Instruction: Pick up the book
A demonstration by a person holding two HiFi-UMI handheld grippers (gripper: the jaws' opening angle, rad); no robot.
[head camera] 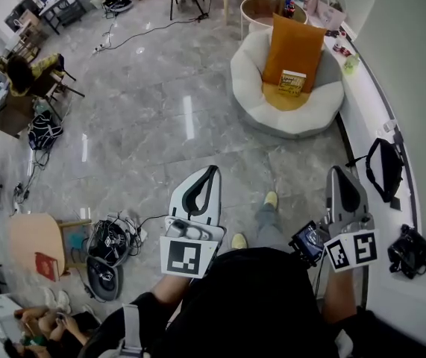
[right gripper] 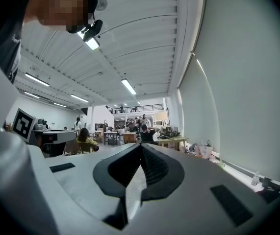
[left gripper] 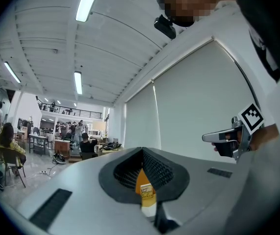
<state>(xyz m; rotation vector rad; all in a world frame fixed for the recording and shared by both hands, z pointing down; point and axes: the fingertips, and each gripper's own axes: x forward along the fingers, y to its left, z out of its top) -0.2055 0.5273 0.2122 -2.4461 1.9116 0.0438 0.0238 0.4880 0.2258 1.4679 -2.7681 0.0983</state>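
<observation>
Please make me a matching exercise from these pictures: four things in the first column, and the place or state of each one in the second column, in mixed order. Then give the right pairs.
Column one
1. yellow book
2. orange cushion
3. black bag
4. right gripper

Column two
A. stands upright against the back of the white chair
B. jaws together, nothing held
C. lies on the chair seat, leaning on the cushion
D. at the far right of the head view, apart from the chair

Pairs: 1-C, 2-A, 3-D, 4-B

You hold two grippers, left gripper and right gripper. Before you: one book, one orange cushion, one white chair.
</observation>
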